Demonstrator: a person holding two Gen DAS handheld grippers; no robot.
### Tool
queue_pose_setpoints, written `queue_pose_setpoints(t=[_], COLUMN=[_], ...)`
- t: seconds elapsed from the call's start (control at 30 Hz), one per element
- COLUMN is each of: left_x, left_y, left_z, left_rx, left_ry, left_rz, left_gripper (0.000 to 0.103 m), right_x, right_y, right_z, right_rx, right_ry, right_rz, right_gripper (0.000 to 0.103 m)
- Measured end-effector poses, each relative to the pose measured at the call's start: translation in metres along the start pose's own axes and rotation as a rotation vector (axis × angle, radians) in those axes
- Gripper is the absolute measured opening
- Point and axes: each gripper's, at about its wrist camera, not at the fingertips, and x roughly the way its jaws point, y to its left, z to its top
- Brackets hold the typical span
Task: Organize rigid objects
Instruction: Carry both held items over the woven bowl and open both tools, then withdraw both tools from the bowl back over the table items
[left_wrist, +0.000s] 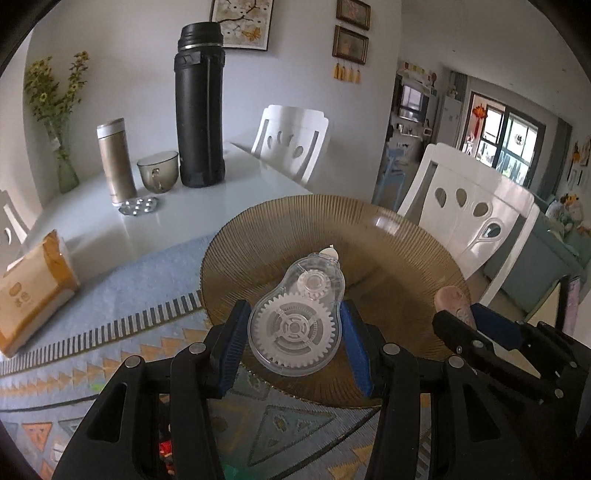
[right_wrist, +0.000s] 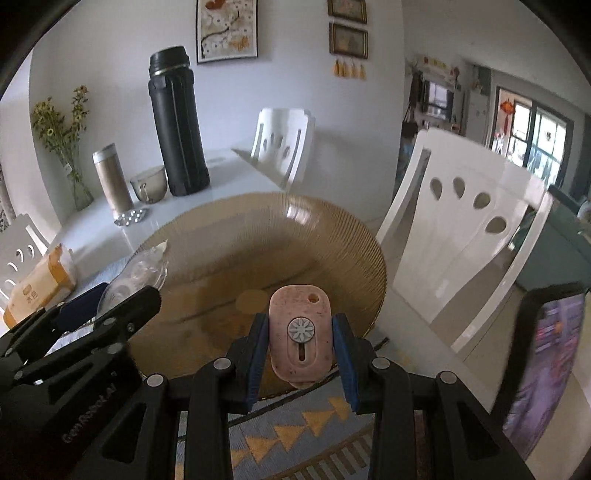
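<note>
Amber glass plate (left_wrist: 388, 229) lies beneath both tool-held items, nothing resting inside.

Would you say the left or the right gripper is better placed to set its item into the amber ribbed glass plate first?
Probably the left gripper: its clear geared correction-tape dispenser hangs over the amber ribbed glass plate, while the right gripper's pink cutter hovers near the rim.

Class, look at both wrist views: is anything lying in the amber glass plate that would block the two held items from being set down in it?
Nothing visible does. The correction tape dispenser and pink utility knife hang over the plate, whose bare centre shows under them.
</note>
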Motion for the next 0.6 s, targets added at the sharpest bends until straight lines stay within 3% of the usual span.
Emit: queue_pose_setpoints(t=[0.1,0.2,0.23,0.47,0.53,0.6], left_x=[-0.001,-0.012,-0.022,-0.099,-0.13,-0.154], left_y=[0.001,0.008,0.013,0.032,0.037,0.042], left_z=[-0.001,0.001,0.001,-0.005,-0.011,-0.016], left_rx=[-0.015,-0.034,-0.049,-0.066,-0.062,-0.057], left_ry=[0.006,-0.01,-0.025,-0.116,-0.151,-0.183], left_rz=[-0.025,0.017,0.007,0.038,0.065,0.092], left_gripper=[0.048,0.067,0.071,0.073,0.075,0.075], right_x=[0.004,-0.001,-0.006,-0.055,-0.074,-0.088], right_y=[0.001,-0.007,-0.01,0.001,0.013,0.024], right_z=[-0.003,-0.003,-0.002,-0.006,-0.012,-0.018], right_rx=[0.002,0.041,0.053,0.025,0.0,-0.016], right_ry=[0.021,0.016,0.0,-0.063,-0.084,-0.102], right_rz=[0.007,-0.004,-0.002,0.049,0.081,0.108], right_gripper=[0.04,0.059,0.061,0.063,0.068,0.086])
